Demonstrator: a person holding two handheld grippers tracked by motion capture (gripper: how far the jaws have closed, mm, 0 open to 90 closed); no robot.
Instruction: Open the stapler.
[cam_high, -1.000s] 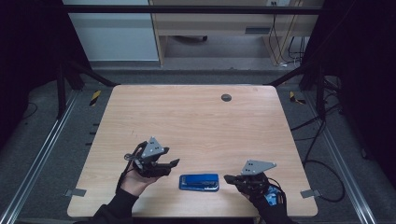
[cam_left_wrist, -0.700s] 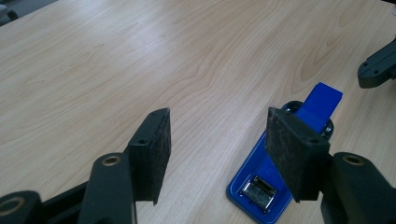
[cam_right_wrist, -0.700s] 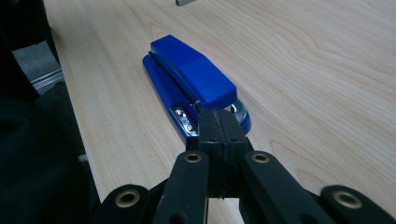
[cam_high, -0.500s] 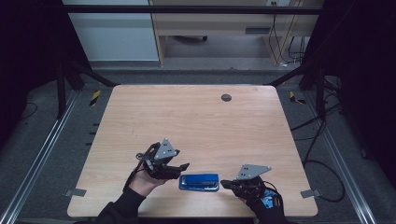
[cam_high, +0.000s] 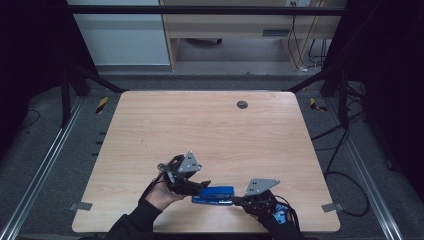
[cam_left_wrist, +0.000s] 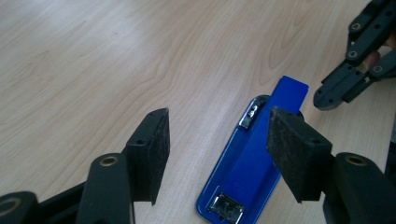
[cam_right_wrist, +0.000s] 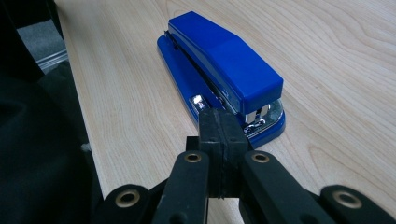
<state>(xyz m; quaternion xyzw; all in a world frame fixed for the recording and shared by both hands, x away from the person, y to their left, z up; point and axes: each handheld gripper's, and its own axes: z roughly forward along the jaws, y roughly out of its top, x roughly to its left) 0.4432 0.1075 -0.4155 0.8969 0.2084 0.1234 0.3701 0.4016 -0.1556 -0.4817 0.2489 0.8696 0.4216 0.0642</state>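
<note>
A blue stapler (cam_high: 215, 194) lies flat on the wooden table (cam_high: 210, 135) close to its front edge. My left gripper (cam_high: 202, 186) is open at the stapler's left end. In the left gripper view its jaws (cam_left_wrist: 217, 135) stand wide apart over the stapler (cam_left_wrist: 252, 172), which lies nearer the right-hand jaw, untouched. My right gripper (cam_high: 235, 201) is shut with nothing in it, its tips at the stapler's right end. The right gripper view has the closed pads (cam_right_wrist: 223, 126) right against the front of the stapler (cam_right_wrist: 224, 60). The right gripper (cam_left_wrist: 348, 79) also appears at the far end in the left gripper view.
A dark round grommet (cam_high: 242, 104) sits in the tabletop at the back. The table's front edge (cam_right_wrist: 79, 121) runs just beside the stapler, with a dark sleeve (cam_right_wrist: 32, 154) past it. Metal rails (cam_high: 45, 165) flank the table.
The left gripper has moved right and forward to the stapler's left end. The right gripper has slid left until its shut tips reach the stapler's right end. The stapler stays put.
</note>
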